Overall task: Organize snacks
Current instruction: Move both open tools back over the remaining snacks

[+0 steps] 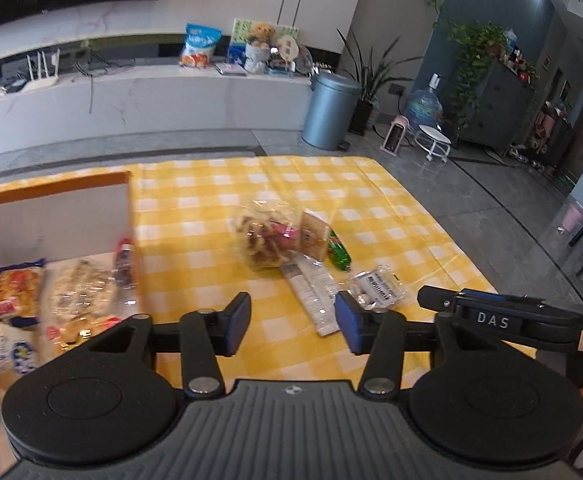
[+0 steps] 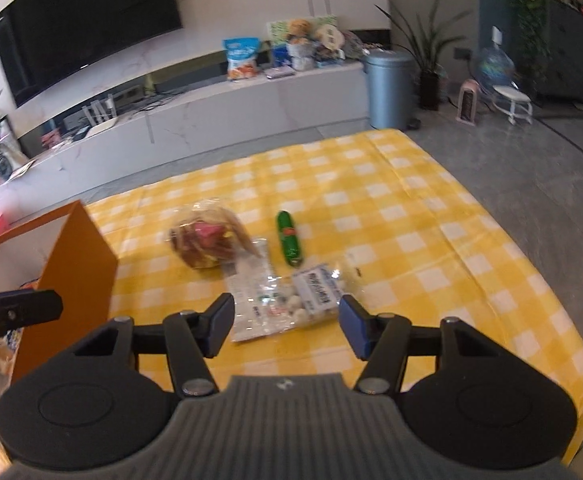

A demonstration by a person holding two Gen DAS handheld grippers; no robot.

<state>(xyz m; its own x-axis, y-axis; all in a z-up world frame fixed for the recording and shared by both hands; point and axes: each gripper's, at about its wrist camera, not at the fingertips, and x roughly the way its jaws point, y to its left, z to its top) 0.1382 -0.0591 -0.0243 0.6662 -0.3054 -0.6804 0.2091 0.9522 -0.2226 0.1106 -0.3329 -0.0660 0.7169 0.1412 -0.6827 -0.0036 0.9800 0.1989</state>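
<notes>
An orange box [image 1: 51, 184] [image 2: 71, 256] stands at the table's left and holds several snack bags [image 1: 15, 292]. Loose snacks lie mid-table: a clear bag of brown snacks [image 1: 263, 236] [image 2: 207, 240], a green sausage-shaped pack [image 1: 339, 252] [image 2: 289, 238], a flat white packet [image 1: 311, 296] [image 2: 251, 304] and a clear bag of white balls [image 1: 379, 290] [image 2: 319, 292]. My left gripper [image 1: 293, 322] is open and empty, just right of the box. My right gripper [image 2: 285, 322] is open and empty, above the near edge of the white-ball bag and flat packet.
The table wears a yellow checked cloth [image 2: 411, 220]. The right gripper's body [image 1: 511, 320] shows at the right of the left wrist view. A grey bin [image 1: 329, 110], a TV bench [image 1: 131, 96] and plants stand beyond the table.
</notes>
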